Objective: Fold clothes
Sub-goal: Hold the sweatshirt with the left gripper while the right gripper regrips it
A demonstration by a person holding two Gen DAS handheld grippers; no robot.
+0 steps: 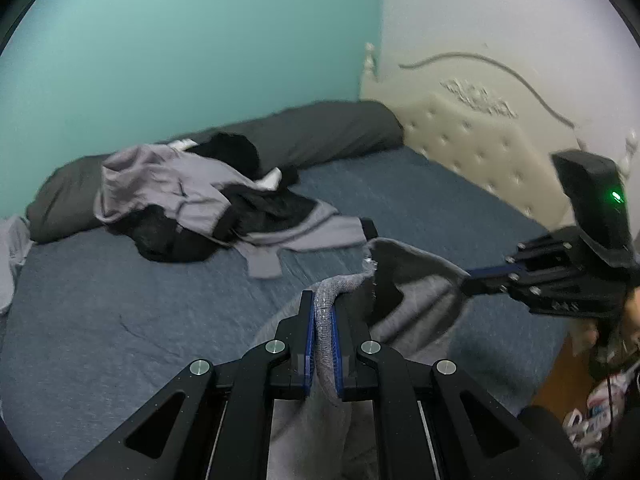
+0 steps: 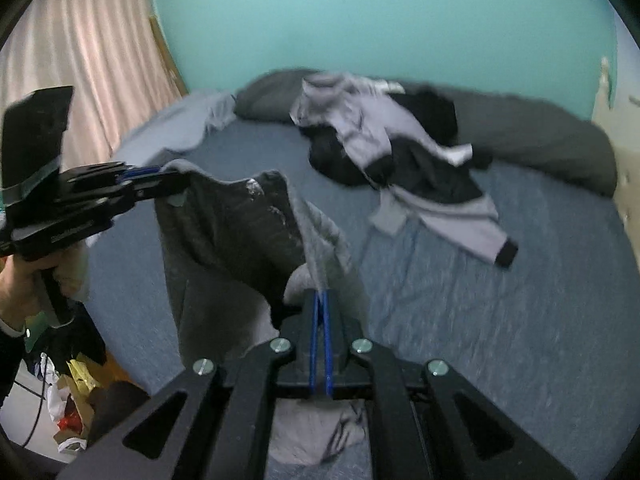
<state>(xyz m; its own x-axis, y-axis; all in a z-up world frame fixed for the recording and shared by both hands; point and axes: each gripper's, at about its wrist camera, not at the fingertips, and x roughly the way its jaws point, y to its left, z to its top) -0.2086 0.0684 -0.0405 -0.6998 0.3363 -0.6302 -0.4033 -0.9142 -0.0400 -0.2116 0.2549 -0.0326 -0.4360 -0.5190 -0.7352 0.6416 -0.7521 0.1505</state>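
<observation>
The left gripper (image 1: 322, 316) has its jaws closed almost fully on a thick rolled edge of the grey garment (image 1: 416, 280); the fabric is pinched between the two blue pads and hangs down below them. The right gripper (image 2: 322, 308) is closed tight on another edge of the same garment, with only a thin layer of cloth between its pads.

The grey garment is suspended between the two grippers above the near edge of the bed (image 1: 160, 320). Its dark inner side faces the right wrist camera, and its lower part drapes toward the blue sheet. In the left wrist view the right gripper enters from the right side, and its tip meets a corner of the garment. In the right wrist view the left gripper enters from the left side, gripped by a hand (image 2: 24, 280).

A pile of clothes (image 1: 192, 204) in grey and black lies on the far part of the bed, well apart from the held garment. A long dark bolster (image 1: 328, 132) lies behind the pile along the teal wall (image 1: 200, 40). A cream tufted headboard (image 1: 480, 148) stands at the far right. A pink curtain (image 2: 80, 60) hangs at the far left. Both views are motion-blurred.
</observation>
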